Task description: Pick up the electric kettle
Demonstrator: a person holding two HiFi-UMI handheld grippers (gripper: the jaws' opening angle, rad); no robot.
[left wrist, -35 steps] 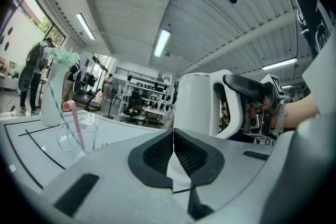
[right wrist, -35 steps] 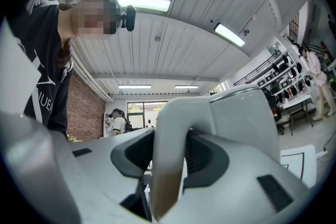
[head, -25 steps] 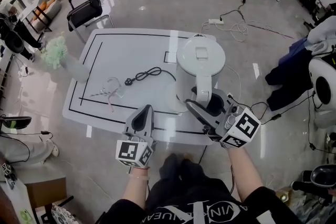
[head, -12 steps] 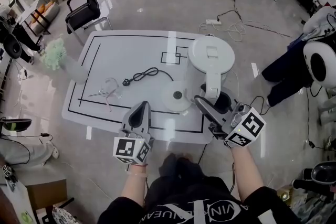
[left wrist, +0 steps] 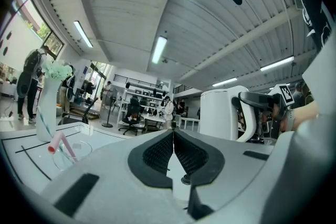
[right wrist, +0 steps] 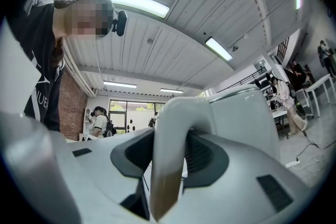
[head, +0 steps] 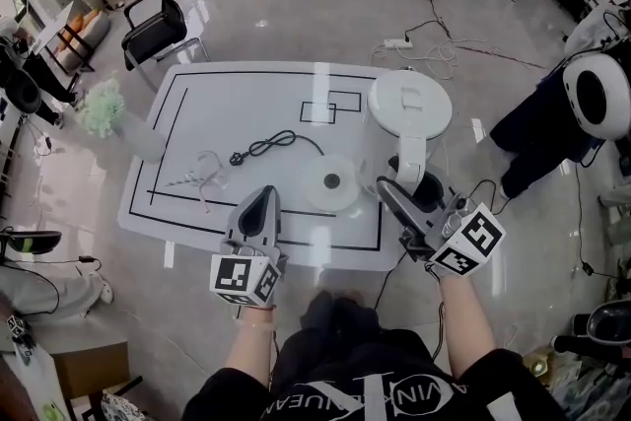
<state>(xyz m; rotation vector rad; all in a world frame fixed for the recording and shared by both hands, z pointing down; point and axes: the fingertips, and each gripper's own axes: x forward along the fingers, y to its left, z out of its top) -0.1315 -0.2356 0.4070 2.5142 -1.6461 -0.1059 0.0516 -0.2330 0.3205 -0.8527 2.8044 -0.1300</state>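
The white worktop (head: 197,113), marked with black lines, carries the round kettle base (head: 332,182) near its front right. The white electric kettle (head: 409,105) is off that base, just to the right of it and apart from it, over the worktop's right edge. The right tongs (head: 392,194) are clamped on the kettle's curved handle (right wrist: 169,128), which fills the gap between their pads. The left tongs (head: 261,204) hover in front of the base and to its left, jaws pressed together with nothing between them. Left of the base, near the worktop's far edge, stands a vase of pale green flowers (head: 110,108). A black cord (head: 276,143) lies just behind the base, and a clear glass (head: 204,171) sits well to the base's left.
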